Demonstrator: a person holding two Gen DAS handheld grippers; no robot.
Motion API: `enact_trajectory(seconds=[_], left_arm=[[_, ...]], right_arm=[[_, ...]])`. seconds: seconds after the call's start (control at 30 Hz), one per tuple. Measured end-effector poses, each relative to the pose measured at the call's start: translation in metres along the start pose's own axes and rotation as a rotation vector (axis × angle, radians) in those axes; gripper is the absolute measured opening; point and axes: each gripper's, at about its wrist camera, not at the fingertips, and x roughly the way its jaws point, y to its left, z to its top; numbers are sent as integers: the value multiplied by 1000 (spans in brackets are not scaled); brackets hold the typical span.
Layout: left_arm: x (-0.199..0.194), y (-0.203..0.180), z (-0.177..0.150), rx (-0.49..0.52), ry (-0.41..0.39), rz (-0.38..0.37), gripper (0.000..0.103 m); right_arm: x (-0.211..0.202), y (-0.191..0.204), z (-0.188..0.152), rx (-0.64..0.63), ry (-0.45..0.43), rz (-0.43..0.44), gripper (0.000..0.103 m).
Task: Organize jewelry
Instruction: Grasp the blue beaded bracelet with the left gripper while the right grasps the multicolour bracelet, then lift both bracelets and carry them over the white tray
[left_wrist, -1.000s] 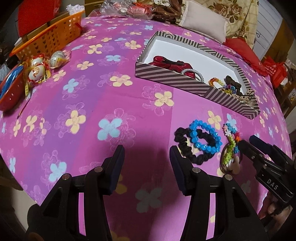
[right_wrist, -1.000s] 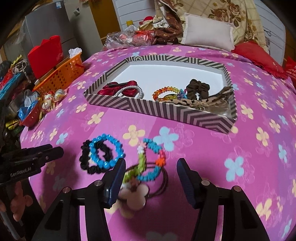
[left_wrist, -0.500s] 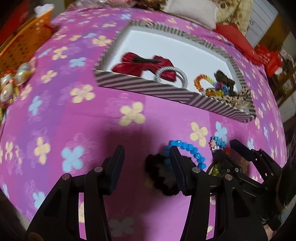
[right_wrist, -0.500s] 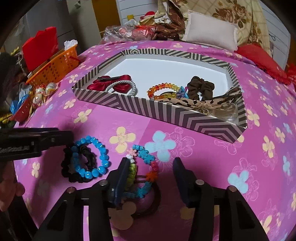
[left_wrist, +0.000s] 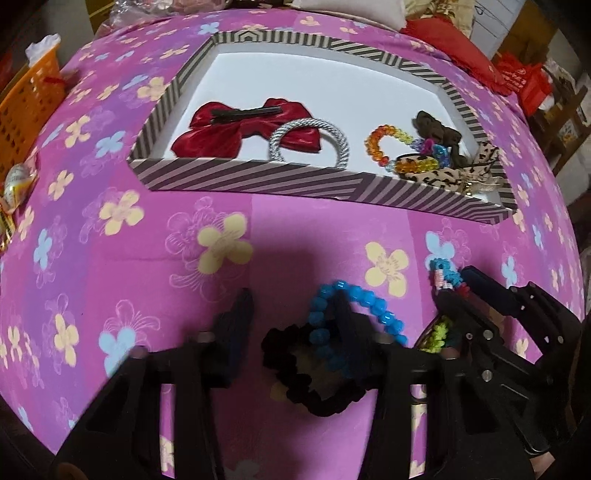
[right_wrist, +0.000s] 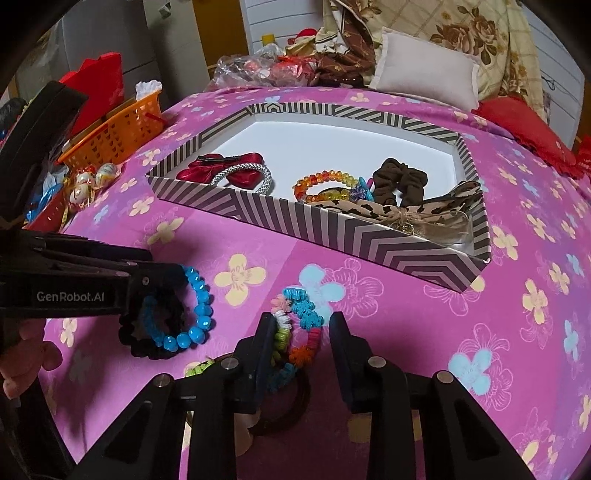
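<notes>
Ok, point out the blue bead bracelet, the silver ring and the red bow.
blue bead bracelet (right_wrist: 201, 310), right wrist view, right-hand beads.
silver ring (left_wrist: 341, 138), left wrist view, right arc.
red bow (left_wrist: 207, 138), left wrist view, left loop.

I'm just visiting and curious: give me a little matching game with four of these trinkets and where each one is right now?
1 red bow
2 blue bead bracelet
3 flower bracelet
4 brown scrunchie

a between the right claw's closing fingers
b striped box, left end
c striped box, right part
d on the black scrunchie, at the left claw

Pairs: 1-b, 2-d, 3-a, 4-c
</notes>
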Motion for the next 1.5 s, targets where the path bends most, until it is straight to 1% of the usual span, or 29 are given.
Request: enact_trajectory(seconds=[0.03, 0.07, 0.1, 0.17, 0.3, 0.43, 0.63, 0.83, 1.03, 1.3, 1.5], left_arm=[[0, -1, 1, -3, 1, -8, 14], [1, 0, 1, -13, 9, -32, 9], [2, 1, 2, -24, 18, -49, 9], [-1, 3, 3, -44, 6, -67, 9], [-17, 8, 0, -78, -23, -112, 9], [-38, 11, -3, -80, -61, -115, 9], [-64, 9, -8, -80, -103, -128, 9], [-91, 5, -8, -74, -153, -125, 9], [-108, 3, -7, -68, -190, -107, 9], [-129, 3, -6, -76, -226, -136, 9], [-136, 1, -4, -77, -235, -130, 9]], right_arm=[[0, 0, 0, 2, -1, 8, 18], [-1, 0, 0, 5, -1, 17, 15], [-1, 1, 0, 8, -1, 26, 15], [-4, 2, -1, 7, -6, 33, 11], [-23, 8, -1, 4, -46, 61, 11], [-41, 16, 5, -9, -84, 73, 11], [-66, 18, 10, 8, -127, 103, 11], [-87, 20, 18, -2, -163, 96, 11], [-99, 22, 22, -9, -183, 91, 11], [-110, 21, 26, -12, -203, 83, 11], [-114, 20, 28, -14, -208, 80, 11]])
